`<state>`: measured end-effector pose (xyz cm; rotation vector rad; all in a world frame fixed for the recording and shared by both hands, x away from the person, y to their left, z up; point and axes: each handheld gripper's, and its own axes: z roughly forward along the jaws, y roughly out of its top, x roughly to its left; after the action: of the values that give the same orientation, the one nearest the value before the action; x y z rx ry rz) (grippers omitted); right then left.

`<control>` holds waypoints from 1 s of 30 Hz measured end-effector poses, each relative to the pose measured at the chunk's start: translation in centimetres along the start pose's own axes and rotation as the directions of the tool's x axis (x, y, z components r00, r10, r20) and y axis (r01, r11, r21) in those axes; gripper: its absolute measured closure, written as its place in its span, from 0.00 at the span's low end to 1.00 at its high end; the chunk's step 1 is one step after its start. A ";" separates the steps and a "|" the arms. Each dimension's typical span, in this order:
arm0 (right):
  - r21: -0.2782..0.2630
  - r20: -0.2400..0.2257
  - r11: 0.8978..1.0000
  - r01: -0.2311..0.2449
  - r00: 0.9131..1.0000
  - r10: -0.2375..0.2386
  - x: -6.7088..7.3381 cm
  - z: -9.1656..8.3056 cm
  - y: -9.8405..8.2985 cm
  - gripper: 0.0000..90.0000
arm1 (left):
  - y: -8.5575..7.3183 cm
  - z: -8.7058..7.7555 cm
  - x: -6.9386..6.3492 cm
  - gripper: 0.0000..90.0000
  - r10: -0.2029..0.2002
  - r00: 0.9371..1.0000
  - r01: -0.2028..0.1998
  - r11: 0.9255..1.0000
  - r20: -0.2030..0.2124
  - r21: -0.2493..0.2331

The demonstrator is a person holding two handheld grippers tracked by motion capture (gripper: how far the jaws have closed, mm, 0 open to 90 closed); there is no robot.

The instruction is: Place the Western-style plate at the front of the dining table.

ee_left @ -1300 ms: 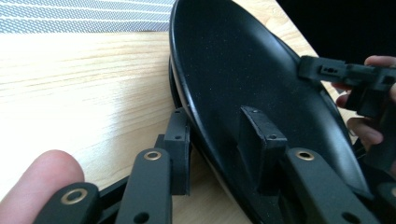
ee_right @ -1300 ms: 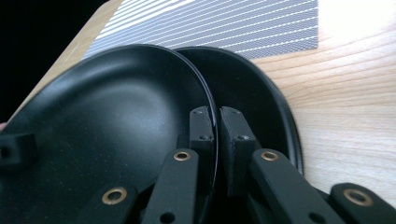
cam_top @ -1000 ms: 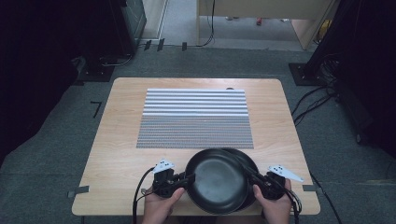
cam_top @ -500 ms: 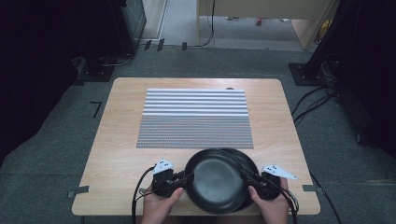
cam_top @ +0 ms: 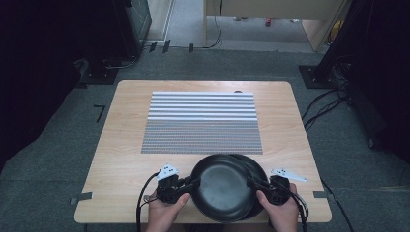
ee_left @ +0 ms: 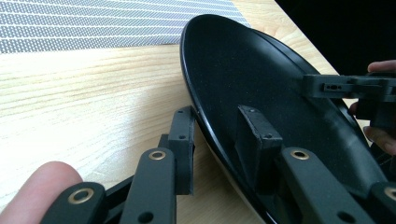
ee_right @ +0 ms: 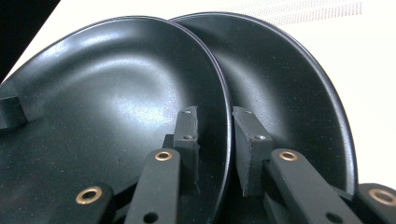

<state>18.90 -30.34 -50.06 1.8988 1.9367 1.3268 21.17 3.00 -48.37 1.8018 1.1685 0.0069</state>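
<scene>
Left hand-held gripper (ee_left: pixel 215 121) is seen clamped on the left rim of the upper round matte-black plate (cam_top: pixel 222 188), one pad under the lip and one on the inner slope; the pads appear pressed on it. The right hand-held gripper (ee_right: pixel 215 121) is set astride the same plate's right rim, approx. opposite. Its jaws have just been opening, and the rim stands between them with a clear gap to the inner pad, so no pinch is made there.

The upper plate is stacked on a second round matte-black plate (cam_top: pixel 256 166), which is offset to the right and slightly away from the person, at the near edge of the pale wooden counter (cam_top: pixel 121 145) and short of the grey-and-white striped mat (cam_top: pixel 203 121).

The relation that counts: the lower plate's exposed crescent lies on the right hand-held gripper's side – directly behind its outer pad in the right gripper view – and well apart from the left one. A round plate has no long axis, so rim position alone decides. The right hand is judged nearer for taking the lower plate, w/ the upper one kept in the left.
</scene>
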 end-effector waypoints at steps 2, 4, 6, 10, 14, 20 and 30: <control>0.005 0.002 1.000 -0.007 1.000 0.007 0.1 0.0 0.0 0.81 | 0.0 0.0 0.1 0.76 -0.002 1.000 0.002 1.000 0.003 -0.002; 0.004 0.009 1.000 -0.001 1.000 0.001 0.2 0.0 -0.1 0.80 | 0.0 0.0 0.2 0.76 -0.004 1.000 0.004 1.000 0.007 -0.004; 0.002 0.013 1.000 0.002 1.000 -0.003 0.3 0.0 -0.1 0.80 | 0.0 0.0 0.3 0.76 -0.016 1.000 0.016 1.000 0.015 -0.005; 0.002 -0.007 0.999 -0.043 0.999 0.043 0.1 -0.1 0.0 0.84 | -0.1 0.1 0.7 0.78 -0.054 0.998 0.054 0.999 0.039 -0.006; -0.009 -0.065 0.992 -0.124 0.990 0.123 -0.7 -0.3 0.0 0.88 | -0.3 0.2 0.9 0.78 -0.075 0.995 0.076 0.997 0.062 -0.008; -0.035 0.018 0.999 -0.024 1.000 0.024 0.4 0.0 -0.2 0.82 | -0.1 0.2 0.7 0.77 -0.045 0.998 0.045 0.999 0.046 -0.002; -0.080 -0.049 0.985 -0.151 0.988 0.147 -0.3 -0.3 -0.4 0.89 | -0.5 0.2 0.8 0.78 -0.093 0.994 0.094 0.996 0.058 -0.009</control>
<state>18.46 -30.68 -50.24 2.0251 1.7576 1.4760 21.39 3.50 -49.18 1.7246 1.2081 -0.0922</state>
